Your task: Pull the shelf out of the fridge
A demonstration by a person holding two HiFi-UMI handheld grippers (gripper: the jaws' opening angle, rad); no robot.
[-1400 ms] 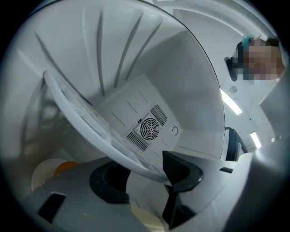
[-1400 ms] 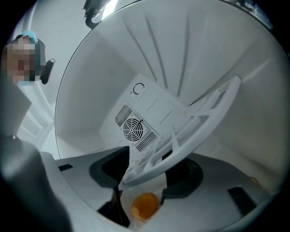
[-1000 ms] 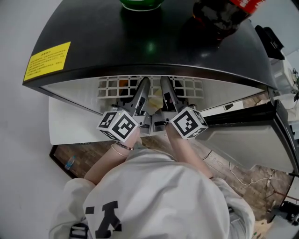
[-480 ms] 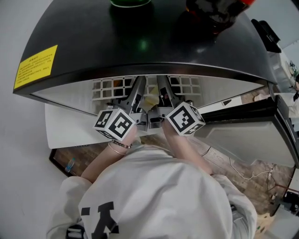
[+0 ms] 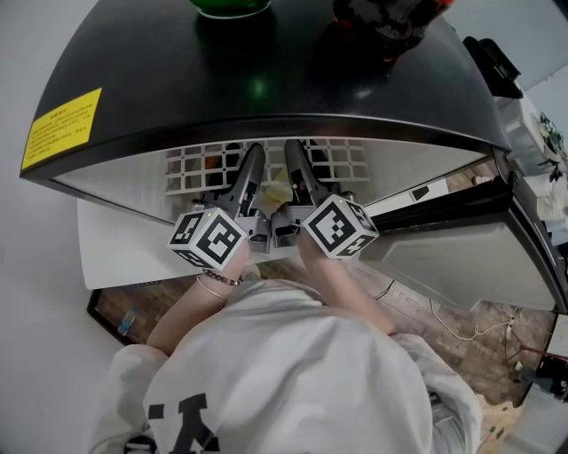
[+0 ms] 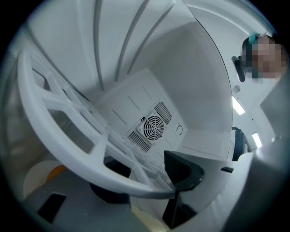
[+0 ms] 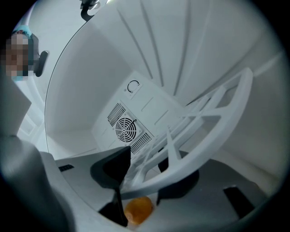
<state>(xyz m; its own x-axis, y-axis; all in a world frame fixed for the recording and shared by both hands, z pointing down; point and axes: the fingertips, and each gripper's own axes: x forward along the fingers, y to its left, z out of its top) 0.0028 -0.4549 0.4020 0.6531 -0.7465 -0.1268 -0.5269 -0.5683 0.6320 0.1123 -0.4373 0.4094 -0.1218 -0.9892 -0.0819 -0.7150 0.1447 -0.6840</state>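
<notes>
The white grid shelf (image 5: 200, 164) lies inside the black fridge (image 5: 266, 89), just under its top. Both grippers reach into the opening side by side. My left gripper (image 5: 253, 160) has the shelf's front rim (image 6: 90, 174) between its jaws; they have just been opening, and they stand apart from the rim. My right gripper (image 5: 295, 158) straddles the same rim (image 7: 199, 156) and its jaws have just been closing. A gap still shows at the rim. In the gripper views the left gripper (image 6: 145, 179) and the right gripper (image 7: 147, 174) each show one dark jaw on either side of the rim.
An orange fruit (image 7: 137, 209) lies on the fridge floor below the shelf. A fan vent (image 6: 153, 127) sits on the back wall. A green thing (image 5: 222, 4) and a dark bottle (image 5: 382, 18) stand on the fridge top. The open door (image 5: 461, 257) hangs to the right.
Both grippers stay where they were at the shelf's front rim. Only the head view has drifted a little, so the fridge sits slightly further left in the picture.
</notes>
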